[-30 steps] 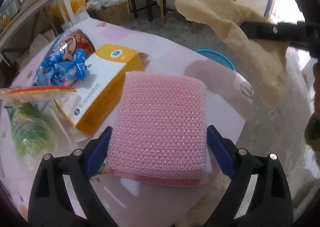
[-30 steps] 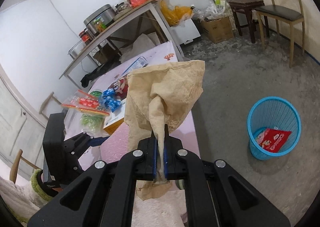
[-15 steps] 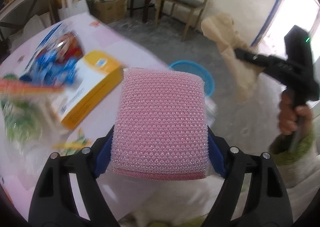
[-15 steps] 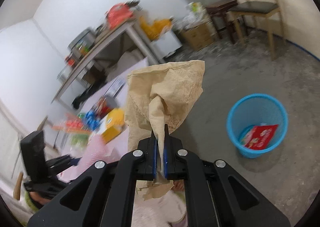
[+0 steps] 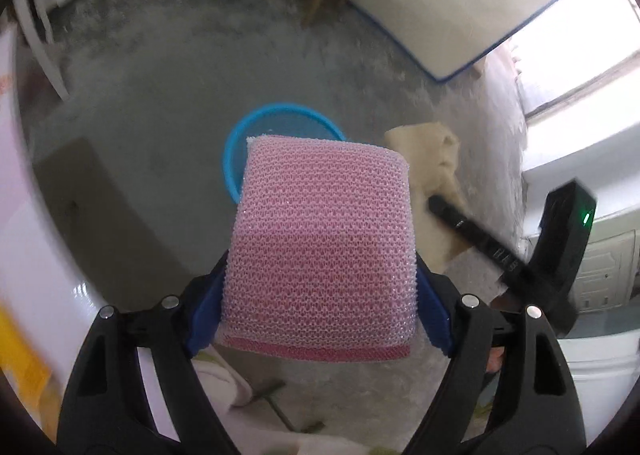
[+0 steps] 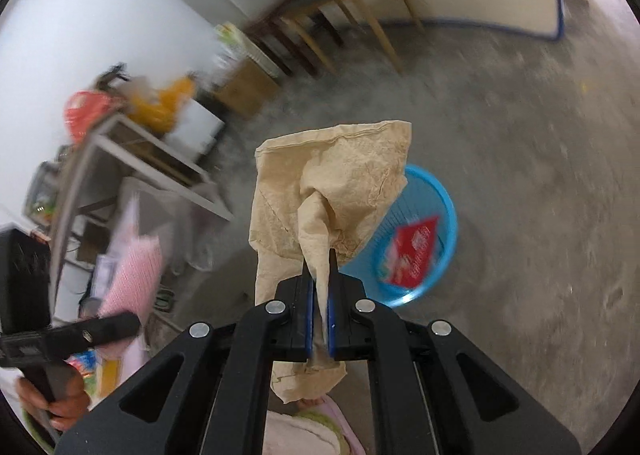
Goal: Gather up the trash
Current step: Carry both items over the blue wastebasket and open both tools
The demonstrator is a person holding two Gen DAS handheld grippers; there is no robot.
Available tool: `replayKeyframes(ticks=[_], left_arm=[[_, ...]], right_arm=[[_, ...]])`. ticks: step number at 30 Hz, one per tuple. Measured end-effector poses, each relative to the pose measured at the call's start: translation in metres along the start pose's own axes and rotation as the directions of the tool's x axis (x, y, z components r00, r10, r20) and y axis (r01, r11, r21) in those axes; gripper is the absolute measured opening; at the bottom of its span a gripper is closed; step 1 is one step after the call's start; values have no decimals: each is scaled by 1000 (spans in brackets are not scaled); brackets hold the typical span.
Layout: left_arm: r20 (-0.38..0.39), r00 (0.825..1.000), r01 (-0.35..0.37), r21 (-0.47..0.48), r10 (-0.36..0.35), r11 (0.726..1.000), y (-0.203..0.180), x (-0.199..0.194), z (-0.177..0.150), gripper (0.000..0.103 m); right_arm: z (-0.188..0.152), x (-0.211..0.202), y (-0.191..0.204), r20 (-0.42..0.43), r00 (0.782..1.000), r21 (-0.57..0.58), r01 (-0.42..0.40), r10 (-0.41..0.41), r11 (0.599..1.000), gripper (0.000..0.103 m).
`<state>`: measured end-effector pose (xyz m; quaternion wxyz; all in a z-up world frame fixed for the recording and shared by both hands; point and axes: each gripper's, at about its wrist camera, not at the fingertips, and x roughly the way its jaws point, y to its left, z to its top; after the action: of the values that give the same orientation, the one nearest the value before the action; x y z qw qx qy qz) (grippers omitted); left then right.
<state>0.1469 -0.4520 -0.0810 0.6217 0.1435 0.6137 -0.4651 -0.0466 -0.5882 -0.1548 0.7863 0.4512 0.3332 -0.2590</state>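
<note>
Left tool (image 5: 320,311) pinches pink sponge (image 5: 324,243), pointing forward; right tool (image 6: 319,287) pinches paper (image 6: 328,191)

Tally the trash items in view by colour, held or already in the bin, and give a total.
Pink: 1, the mesh sponge clamped in the left gripper.
Tan: 1, the crumpled paper bag pinched in the right gripper.
Red: 1, the snack wrapper inside the blue bin.
Total: 3.
</note>
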Motion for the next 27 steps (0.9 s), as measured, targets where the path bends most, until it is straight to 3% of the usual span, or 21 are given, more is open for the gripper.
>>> replayKeyframes(ticks=[3, 7, 9, 10, 11, 19, 23, 27], left_arm=[[-59, 998, -38, -6, 37, 999, -2, 41, 33, 78], [-62, 994, -88, 0, 88, 996, -5, 74, 67, 85], [-61, 995, -83, -35, 81, 996, -1, 85, 80, 85], [-53, 996, -81, -59, 77, 995, 1, 88, 86, 85], [-47, 996, -77, -71, 74, 995, 2, 88, 86, 86], [5, 999, -50, -89, 51, 995, 11, 79, 88, 86], [57, 998, -18, -115, 25, 993, 14, 51, 82, 86], [139, 990, -1, -82, 12, 997, 12, 10, 68, 86]], right_arm=[[10, 42, -21, -66, 998, 65, 11, -7, 998, 6], [31, 91, -32, -107, 994, 105, 48, -37, 993, 10], [40, 116, -37, -131, 990, 108, 57, -43, 992, 27], [41, 124, -40, -139, 990, 112, 49, -33, 992, 41], [41, 130, -42, -143, 989, 114, 44, -28, 992, 46], [26, 136, -62, -159, 987, 149, 39, -15, 988, 48], [17, 122, -64, -157, 988, 130, 29, -8, 991, 48], [7, 105, -57, -154, 988, 92, 17, -3, 996, 48]])
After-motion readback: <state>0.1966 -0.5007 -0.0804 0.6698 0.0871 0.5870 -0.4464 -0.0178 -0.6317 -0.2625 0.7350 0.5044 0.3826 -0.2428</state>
